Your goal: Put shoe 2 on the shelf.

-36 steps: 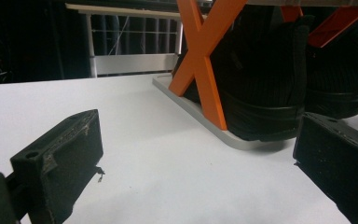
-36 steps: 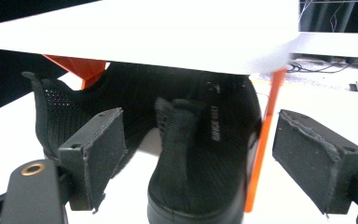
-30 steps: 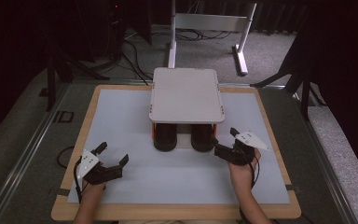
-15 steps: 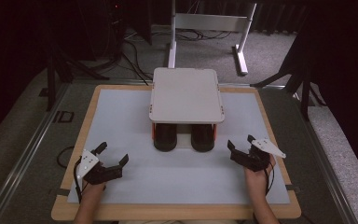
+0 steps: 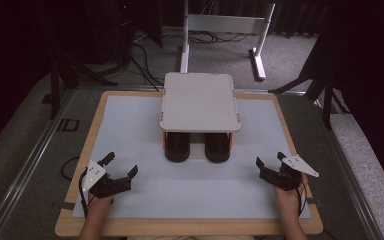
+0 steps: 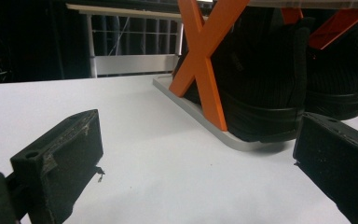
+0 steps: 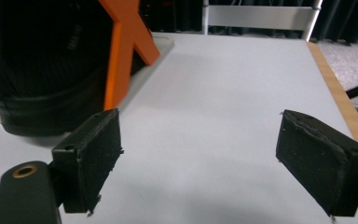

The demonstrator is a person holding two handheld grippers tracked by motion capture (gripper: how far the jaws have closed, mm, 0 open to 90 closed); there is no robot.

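A small rack with a white top [image 5: 199,102] and orange X-shaped sides [image 6: 205,60] stands mid-table. Two black shoes [image 5: 177,146] [image 5: 217,146] sit side by side under it, toes toward me. My left gripper [image 5: 121,165] rests open near the front left, well short of the shoes; in the left gripper view the nearer shoe [image 6: 265,84] lies beyond its empty jaws. My right gripper [image 5: 270,160] is open at the front right, apart from the rack. In the right gripper view a shoe [image 7: 42,70] and an orange leg [image 7: 121,51] show at the left.
A pale mat [image 5: 130,125] covers the wooden-edged table [image 5: 300,155]. Behind the table stands a white metal frame [image 5: 230,22], with cables on the grey floor [image 5: 145,50]. Open mat lies between both grippers and in front of the shoes.
My right gripper has drawn away from the shoes, moving right and slightly toward the table's front edge. The left gripper has stayed where it was.
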